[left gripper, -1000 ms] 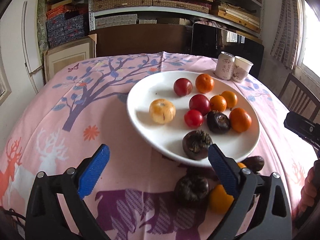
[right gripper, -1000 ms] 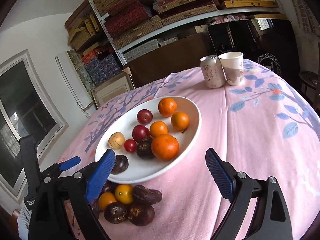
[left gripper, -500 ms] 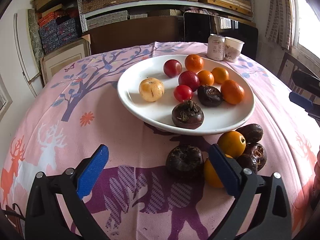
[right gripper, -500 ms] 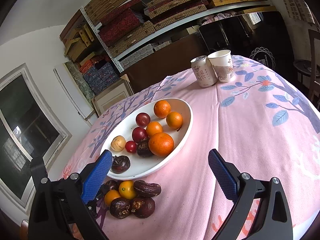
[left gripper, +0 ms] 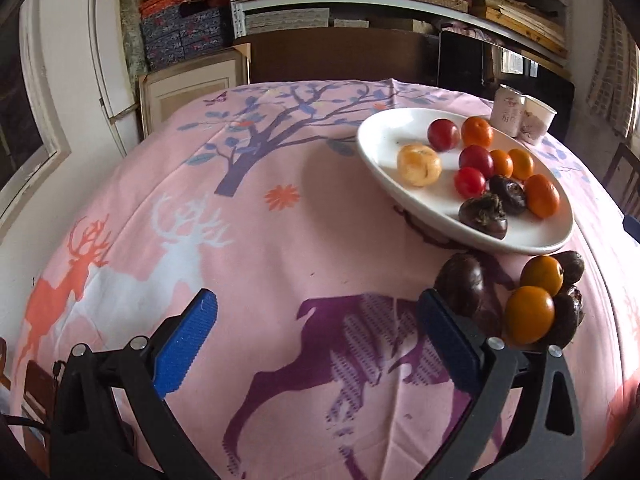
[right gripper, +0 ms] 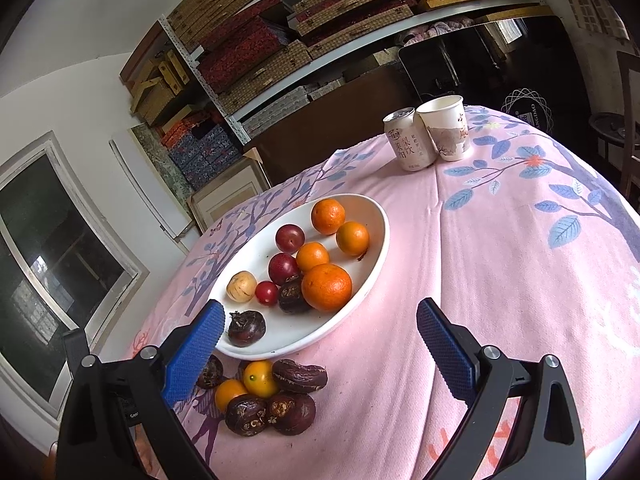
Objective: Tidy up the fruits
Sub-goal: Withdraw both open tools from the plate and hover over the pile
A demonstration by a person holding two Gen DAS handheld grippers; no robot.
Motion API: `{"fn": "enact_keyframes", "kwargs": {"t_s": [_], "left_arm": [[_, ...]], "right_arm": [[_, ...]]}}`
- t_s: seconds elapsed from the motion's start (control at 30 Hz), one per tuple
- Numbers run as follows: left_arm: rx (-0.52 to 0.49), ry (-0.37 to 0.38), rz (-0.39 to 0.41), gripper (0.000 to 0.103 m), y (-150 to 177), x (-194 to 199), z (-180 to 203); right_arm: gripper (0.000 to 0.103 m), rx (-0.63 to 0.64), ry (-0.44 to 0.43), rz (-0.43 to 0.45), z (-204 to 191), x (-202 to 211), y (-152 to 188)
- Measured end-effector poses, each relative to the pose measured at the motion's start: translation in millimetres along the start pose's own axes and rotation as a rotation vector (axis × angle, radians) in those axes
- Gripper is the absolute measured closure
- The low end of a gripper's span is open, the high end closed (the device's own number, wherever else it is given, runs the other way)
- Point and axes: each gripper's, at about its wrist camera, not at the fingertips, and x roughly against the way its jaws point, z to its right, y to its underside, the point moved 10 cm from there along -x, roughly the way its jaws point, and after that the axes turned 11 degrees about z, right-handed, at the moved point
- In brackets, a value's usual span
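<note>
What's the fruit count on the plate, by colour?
Orange fruits: 4
Red fruits: 3
Dark brown fruits: 2
Pale yellow fruit: 1
Total on the white plate: 10

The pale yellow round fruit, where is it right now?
The pale yellow round fruit lies on the white oval plate, at its left side in the right wrist view, just left of the small red tomato.
</note>
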Motion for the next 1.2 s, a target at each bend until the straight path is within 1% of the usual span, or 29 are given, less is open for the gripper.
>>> {"fn": "enact_keyframes", "kwargs": {"t_s": [0.07,0.1,0.17,0.23,0.33,0.43,0.53,0.57,0.63,0.7,0.8,0.87,0.93,0.97,1.0,1.03,1.13,1.2], "left_arm": [[0.052,0.078,0.032,0.005,-3.0,10.7,1.6],[0.061,0.108,0.057,0.005,-6.0,16.8,4.0],[0.044,0.13,0.095,0.005,-10.6,23.9,12.4],[-0.005,0.139,0.083,0.005,-8.4,21.0,25.7],[-0.09,0.129,0.057,0.005,-2.6,15.7,42.5],[-0.096,0.188,0.066,0.005,-9.6,11.8,58.5],[-0.099,0.224,0.017,0.005,-9.2,-2.6,75.2],[-0.113,0.223,0.001,0.005,-7.7,-8.1,80.2],[-0.14,0.183,0.004,0.005,-9.5,-15.6,82.0],[-0.155,0.165,-0.021,0.004,-8.8,-24.9,81.6],[-0.093,0.229,-0.076,0.004,-5.3,-31.7,78.6],[-0.124,0.249,-0.082,0.004,-1.4,-25.5,75.7],[-0.217,0.204,-0.051,0.004,3.4,-14.3,68.3],[-0.257,0.166,-0.043,0.004,8.6,-11.1,62.2],[-0.297,0.077,-0.052,0.004,15.6,-12.8,50.4],[-0.306,0.019,-0.064,0.004,18.5,-14.6,40.8],[-0.224,0.079,0.03,0.004,2.8,5.0,35.5],[-0.207,0.115,0.026,0.004,2.0,4.6,39.8]], "right_arm": [[0.006,0.006,-0.006,-0.001,-2.8,0.5,0.5],[0.006,0.011,-0.007,0.0,-3.6,0.6,0.7],[0.006,0.017,-0.005,0.001,-3.9,0.6,1.0],[0.006,0.013,0.003,0.0,-2.1,0.0,1.8],[0.006,0.01,0.01,-0.003,-0.6,-0.7,2.5],[0.006,0.015,0.009,-0.012,-0.6,-2.4,4.3],[0.006,0.026,0.013,-0.025,-0.3,-4.3,7.5],[0.006,0.028,0.014,-0.026,-0.5,-4.3,7.9],[0.006,0.025,0.014,-0.026,-0.6,-4.4,7.9],[0.006,0.025,0.013,-0.028,-0.6,-4.5,8.0],[0.005,0.027,0.013,-0.034,-1.6,-5.8,10.8],[0.005,0.027,0.014,-0.035,-1.3,-5.9,11.9],[0.005,0.024,0.015,-0.033,-1.1,-5.7,11.9],[0.005,0.022,0.015,-0.032,-0.9,-5.4,12.0],[0.005,0.02,0.014,-0.032,-0.8,-5.5,11.2],[0.005,0.02,0.013,-0.032,-1.0,-5.5,11.3],[0.005,0.026,0.007,-0.029,-3.1,-4.2,10.6],[0.005,0.03,0.008,-0.025,-3.6,-3.8,10.5]]}}
